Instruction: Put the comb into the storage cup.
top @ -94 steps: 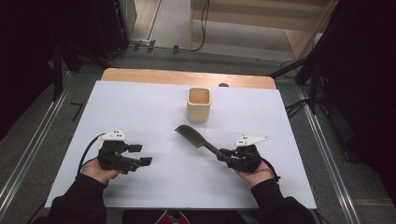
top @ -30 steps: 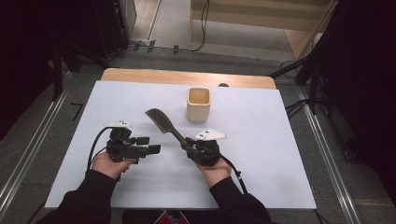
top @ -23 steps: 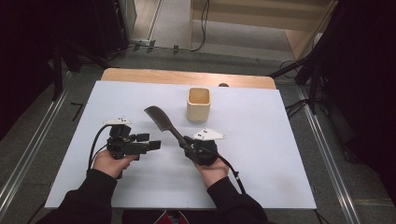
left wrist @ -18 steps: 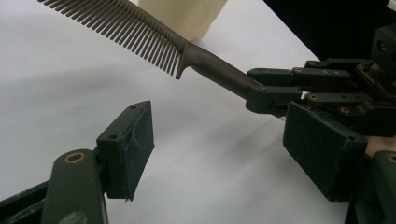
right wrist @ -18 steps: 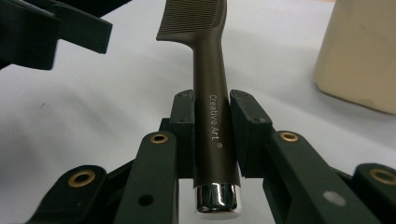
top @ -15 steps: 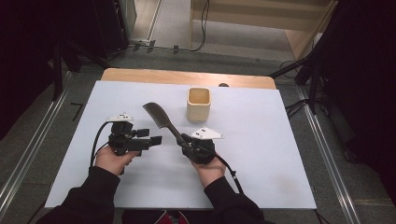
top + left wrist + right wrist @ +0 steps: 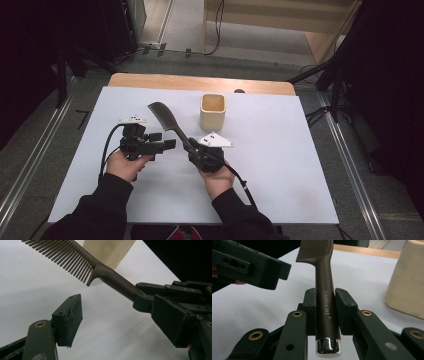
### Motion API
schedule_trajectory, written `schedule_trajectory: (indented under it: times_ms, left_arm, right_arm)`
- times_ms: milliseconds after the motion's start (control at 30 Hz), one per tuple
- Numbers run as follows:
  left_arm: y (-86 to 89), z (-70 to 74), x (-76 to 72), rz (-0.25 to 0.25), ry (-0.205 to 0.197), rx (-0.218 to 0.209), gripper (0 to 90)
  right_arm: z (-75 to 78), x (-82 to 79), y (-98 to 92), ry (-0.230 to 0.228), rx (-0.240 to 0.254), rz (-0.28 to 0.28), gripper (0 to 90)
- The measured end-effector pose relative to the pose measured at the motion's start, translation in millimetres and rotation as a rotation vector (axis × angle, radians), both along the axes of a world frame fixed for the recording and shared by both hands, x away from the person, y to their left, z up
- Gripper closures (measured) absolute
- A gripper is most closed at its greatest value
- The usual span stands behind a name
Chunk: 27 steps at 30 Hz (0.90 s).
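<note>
Your right hand-held gripper [image 7: 192, 149] is clenched on the handle of the dark comb [image 7: 167, 120]: in the right gripper view both pads [image 7: 310, 311] press against the handle [image 7: 325, 307] from either side, and the chromed end cap sticks out below the jaws. The comb rises from that grip and slants up and away toward the far left of the tabletop [image 7: 280, 150], teeth end clear of the white surface (the handle carries the lettering "Creative Art").

Your left hand-held gripper [image 7: 167, 145] is released. Its jaws stand apart with nothing between them; in the left gripper view the comb's handle [image 7: 113, 281] passes beyond the gap and touches neither pad [image 7: 71, 315]. In the high view this gripper points across toward your right one, its tips just beside the comb's handle.

A beige cup [image 7: 213, 111] stands upright on the tabletop, beyond the right gripper and to the right of the comb, near it but apart. In the left gripper view the cup [image 7: 110, 251] appears behind the comb's teeth [image 7: 62, 257].
</note>
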<state>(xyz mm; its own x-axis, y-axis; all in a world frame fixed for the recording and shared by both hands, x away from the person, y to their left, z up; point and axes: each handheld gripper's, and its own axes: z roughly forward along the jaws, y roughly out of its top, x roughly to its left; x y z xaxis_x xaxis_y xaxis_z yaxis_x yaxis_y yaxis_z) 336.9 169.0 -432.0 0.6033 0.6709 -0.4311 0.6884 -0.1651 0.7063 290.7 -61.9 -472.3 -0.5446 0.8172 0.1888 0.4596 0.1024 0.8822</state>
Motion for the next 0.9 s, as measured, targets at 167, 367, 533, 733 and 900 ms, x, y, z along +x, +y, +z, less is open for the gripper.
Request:
schedule_trajectory:
  times_ms: [167, 367, 533, 733, 900]
  left_arm:
    - [-0.1, -0.5, 4.3, 0.009, 0.026, -0.009, 26.7]
    - [-4.2, -1.3, 9.3, 0.006, 0.046, -0.004, 26.8]
    - [-6.9, -1.3, 12.7, 0.010, 0.041, -0.003, 26.9]
    - [-10.1, -0.6, 15.7, 0.013, 0.032, 0.007, 27.7]
    - [-11.8, -0.7, 19.2, 0.026, 0.028, -0.002, 27.7]
  right_arm:
    - [-0.2, 0.9, 2.4, -0.006, 0.006, -0.006, 70.3]
    - [-1.4, 0.4, 5.3, -0.008, 0.008, -0.010, 70.3]
    - [-1.0, -1.0, 6.9, -0.020, 0.011, -0.009, 70.2]
    - [-0.6, -1.8, 8.6, -0.033, 0.015, -0.014, 70.2]
    - [-0.1, -2.0, 11.3, -0.040, 0.020, -0.016, 70.2]
